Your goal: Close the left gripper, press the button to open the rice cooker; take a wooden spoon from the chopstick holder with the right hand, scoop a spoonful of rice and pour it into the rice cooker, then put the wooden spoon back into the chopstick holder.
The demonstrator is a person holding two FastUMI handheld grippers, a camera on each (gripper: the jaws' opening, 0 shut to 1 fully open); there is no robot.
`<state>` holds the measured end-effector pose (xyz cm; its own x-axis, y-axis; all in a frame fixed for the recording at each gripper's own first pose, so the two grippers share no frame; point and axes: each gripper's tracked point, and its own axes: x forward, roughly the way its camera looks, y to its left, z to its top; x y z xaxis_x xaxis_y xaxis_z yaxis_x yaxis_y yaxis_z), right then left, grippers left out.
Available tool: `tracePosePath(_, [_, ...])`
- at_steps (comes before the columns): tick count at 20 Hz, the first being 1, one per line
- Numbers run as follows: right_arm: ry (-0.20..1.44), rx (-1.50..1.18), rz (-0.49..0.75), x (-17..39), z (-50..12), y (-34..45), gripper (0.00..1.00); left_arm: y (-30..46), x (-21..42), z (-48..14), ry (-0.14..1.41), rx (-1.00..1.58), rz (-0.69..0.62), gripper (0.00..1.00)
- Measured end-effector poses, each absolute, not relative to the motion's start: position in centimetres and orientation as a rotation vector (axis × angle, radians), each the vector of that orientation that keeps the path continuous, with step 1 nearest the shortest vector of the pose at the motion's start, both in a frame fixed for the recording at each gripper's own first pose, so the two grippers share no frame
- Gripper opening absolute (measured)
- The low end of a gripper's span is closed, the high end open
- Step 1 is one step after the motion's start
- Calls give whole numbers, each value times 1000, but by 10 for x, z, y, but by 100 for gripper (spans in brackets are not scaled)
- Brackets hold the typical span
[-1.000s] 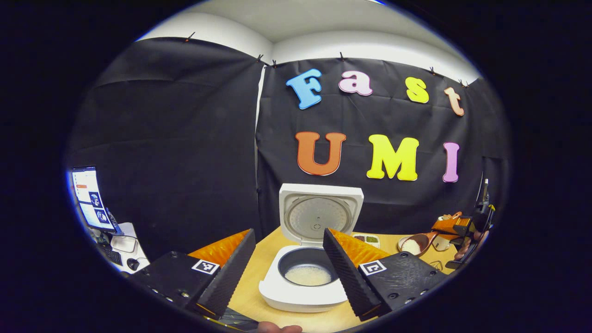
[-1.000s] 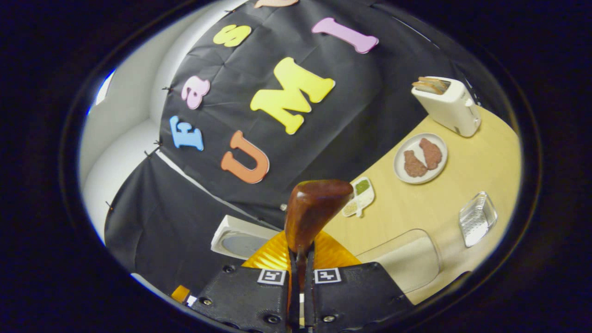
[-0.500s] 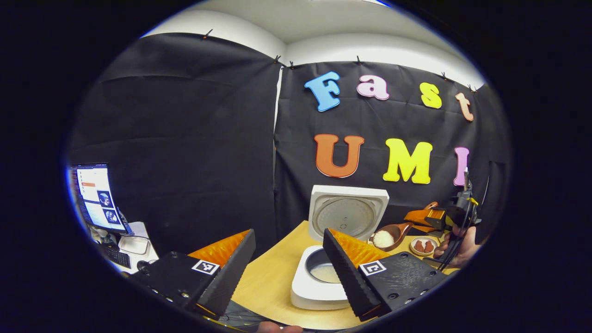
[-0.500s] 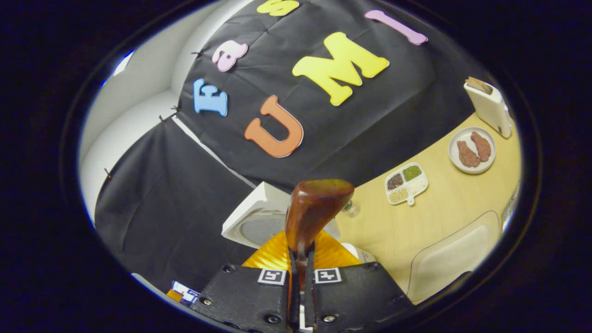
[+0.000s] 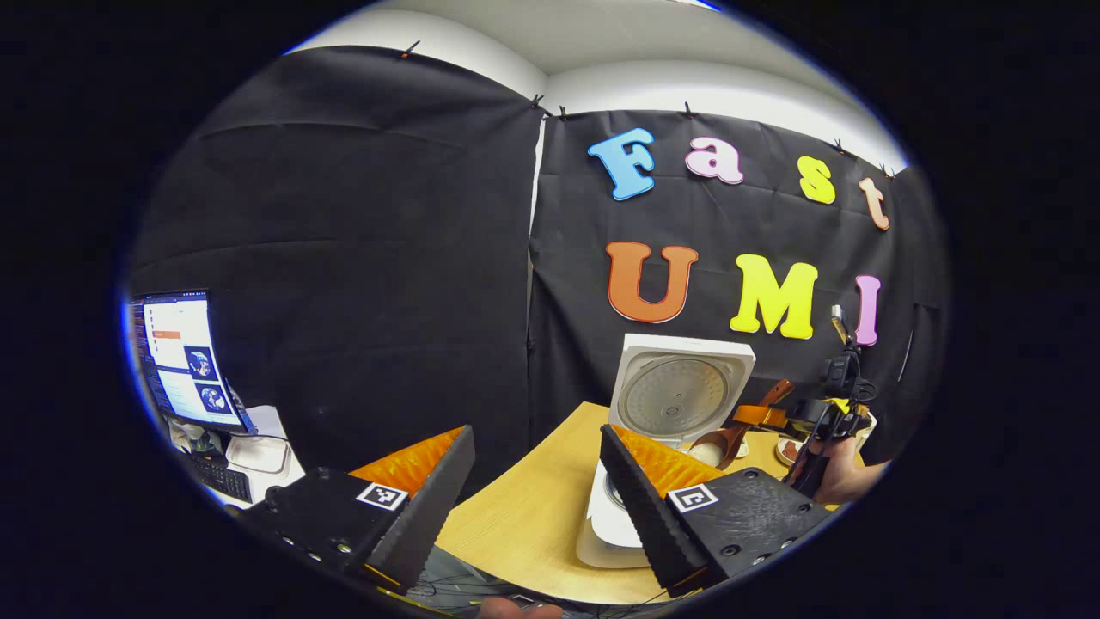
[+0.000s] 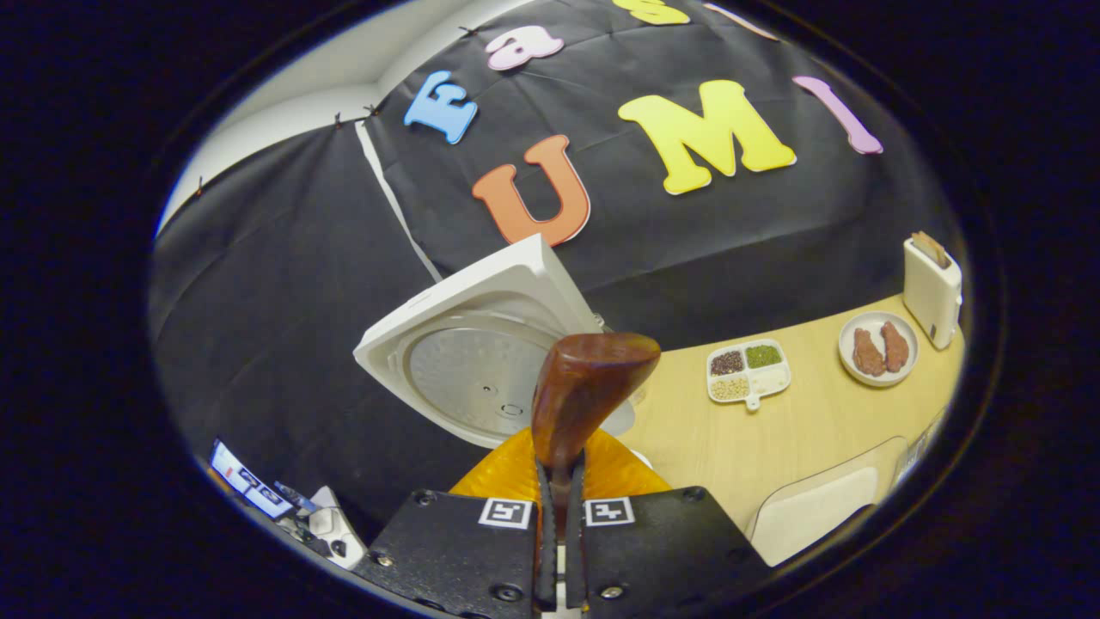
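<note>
In the left gripper view my left gripper [image 5: 537,434] stands open with nothing between its fingers, at the table's near edge. Behind its right finger stands the white rice cooker [image 5: 601,529], its lid [image 5: 683,391] raised upright. Farther right, a hand holds my right gripper [image 5: 795,417], which carries the wooden spoon [image 5: 718,447] with white rice in its bowl, level beside the lid. In the right gripper view my right gripper [image 6: 559,481] is shut on the spoon's handle. The brown back of the wooden spoon [image 6: 589,387] hangs just in front of the open lid [image 6: 473,361].
On the wooden table [image 6: 773,438] sit a divided tray of grains [image 6: 746,372], a plate with meat [image 6: 876,348], a white toaster [image 6: 932,288] and a clear container [image 6: 825,511]. A monitor [image 5: 180,357] and desk clutter stand off the table's left side.
The right gripper has carried the rice-filled spoon leftward to the open cooker lid. The left gripper has swung left, so the cooker now sits behind its right finger.
</note>
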<state>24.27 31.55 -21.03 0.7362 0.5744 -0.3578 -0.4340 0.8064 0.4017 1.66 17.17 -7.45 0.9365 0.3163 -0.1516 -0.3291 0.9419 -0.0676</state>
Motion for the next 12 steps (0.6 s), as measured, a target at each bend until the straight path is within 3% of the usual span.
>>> tracePosePath(12, [244, -178, 595, 221, -185, 352, 9, 183, 12, -83, 142, -61, 276, 95])
